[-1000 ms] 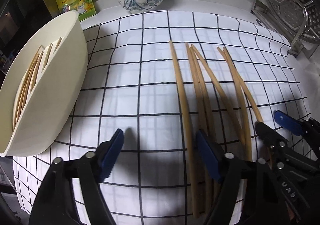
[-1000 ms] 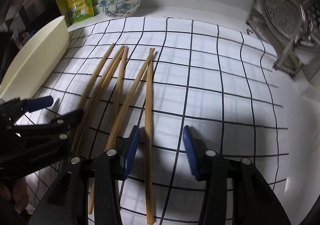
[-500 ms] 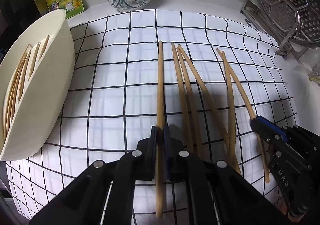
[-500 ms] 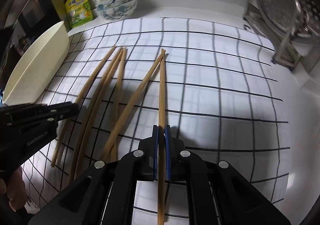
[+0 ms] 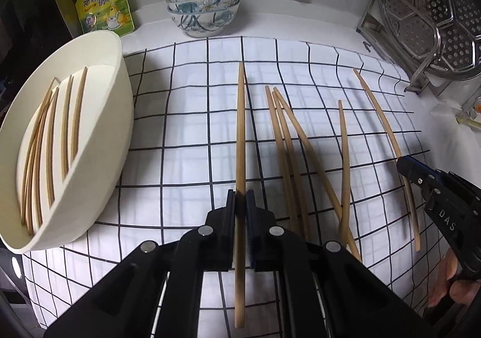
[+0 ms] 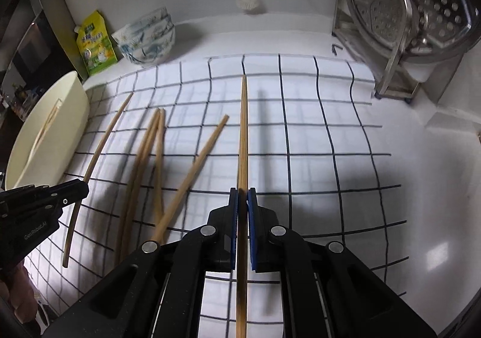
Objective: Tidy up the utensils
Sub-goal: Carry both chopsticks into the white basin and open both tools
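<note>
my left gripper clamps one chopstick above the checked cloth; my right gripper clamps another chopstick. four loose chopsticks lie between them.

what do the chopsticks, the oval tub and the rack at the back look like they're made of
Chopsticks: probably bamboo or wood, matt tan; fine lengthwise grain shows on the one nearest the right wrist camera.
Oval tub: likely plastic, smooth cream, slight sheen.
Rack: metal, probably stainless steel, shiny silver with perforated trays.
</note>
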